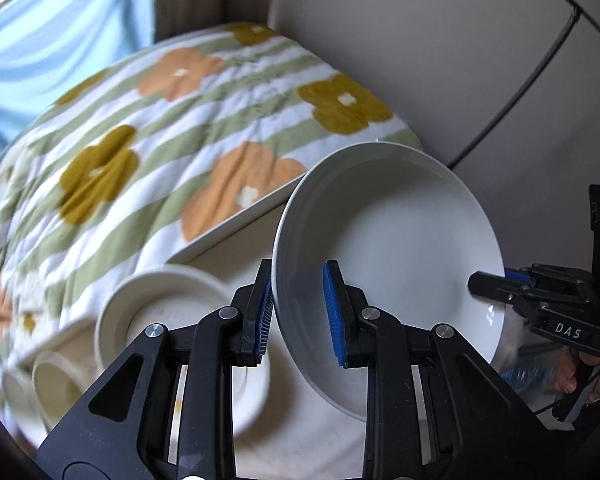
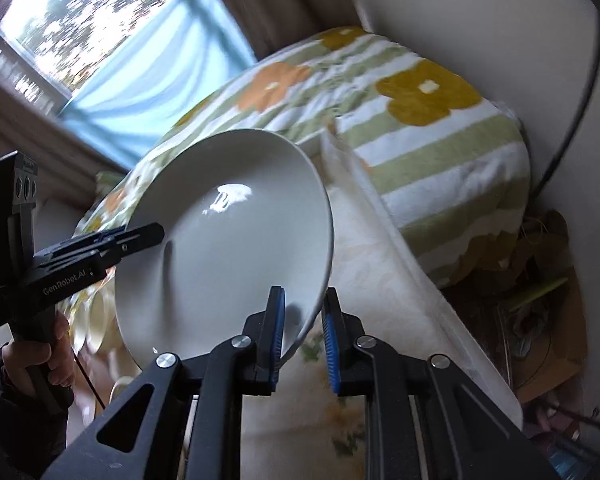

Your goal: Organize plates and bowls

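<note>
Left wrist view shows a wide, shallow white bowl (image 1: 396, 248) held tilted in the air, glossy and clean, with window light glinting off its inside. Both tools grip it: the left gripper (image 1: 300, 312) pinches the near rim, one blue pad on each face, and the right gripper (image 2: 304, 332) clamps the opposite rim the same way (each also shows in the other's view, reaching in from the side). Below and to the left of the bowl, cream dishes (image 1: 168, 312) sit nested on the white table (image 1: 236, 248), with smaller cups (image 1: 56, 380) beside them, blurred. Beyond the bowl lies a flowered blanket (image 1: 148, 120). As a judgement, sorting is partway: some crockery looks stacked, this bowl has yet to be set down, and whether more pieces wait out of view cannot be told.
</note>
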